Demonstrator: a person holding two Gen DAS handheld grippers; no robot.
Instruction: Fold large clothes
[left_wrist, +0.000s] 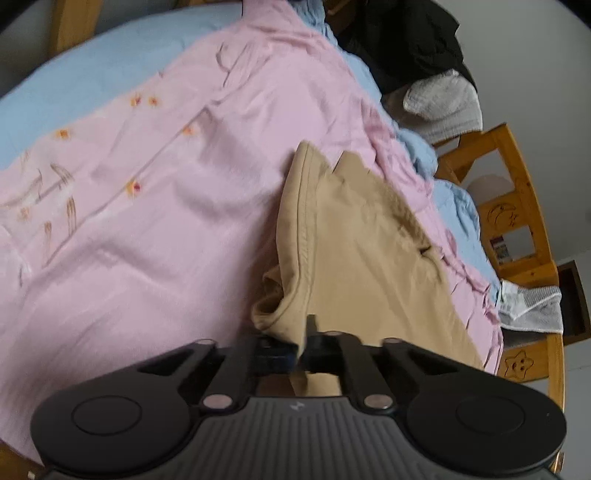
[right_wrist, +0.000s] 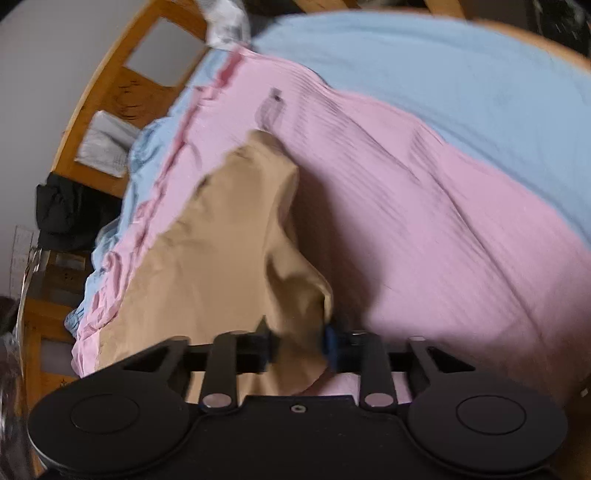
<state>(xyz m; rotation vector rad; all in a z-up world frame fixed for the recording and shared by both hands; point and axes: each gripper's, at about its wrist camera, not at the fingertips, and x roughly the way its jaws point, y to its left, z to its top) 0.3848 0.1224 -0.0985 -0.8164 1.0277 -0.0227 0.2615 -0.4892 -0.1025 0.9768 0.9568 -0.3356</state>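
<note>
Tan fabric fills the middle of both views: we see the tan garment (left_wrist: 354, 236) lying on a pink sheet (left_wrist: 155, 192), which is spread over a blue sheet (left_wrist: 92, 77) on a wooden bed frame (left_wrist: 524, 206).

Our left gripper (left_wrist: 301, 350) has its two fingers drawn close together with a fold of the garment pinched between them, near a stitched hem that runs forward and away from the fingers. The rest of the cloth spreads ahead and to the right of this gripper, towards the edge of the bed.

Our right gripper (right_wrist: 299, 350) has its fingers set wider, with a thick bunch of the same tan garment (right_wrist: 229, 236) clamped between them. From there the cloth stretches forward and to the left, and a dark shadow falls on the pink sheet (right_wrist: 424, 206) just to the right of it.

We find no open container here. The frame's side has open panels; in the left view one holds a small printed item (left_wrist: 500, 251) too small to read, and a white mesh bag (left_wrist: 532, 306) hangs over the rail ahead and to the right.

A black cloth (left_wrist: 406, 40) and a white knitted cloth (left_wrist: 443, 103) lie far ahead at the right, cut off by the frame's edge. The right view is blurred, so the papers and dark shapes along its left side cannot be made out. We cannot tell which kind of garment this is.
</note>
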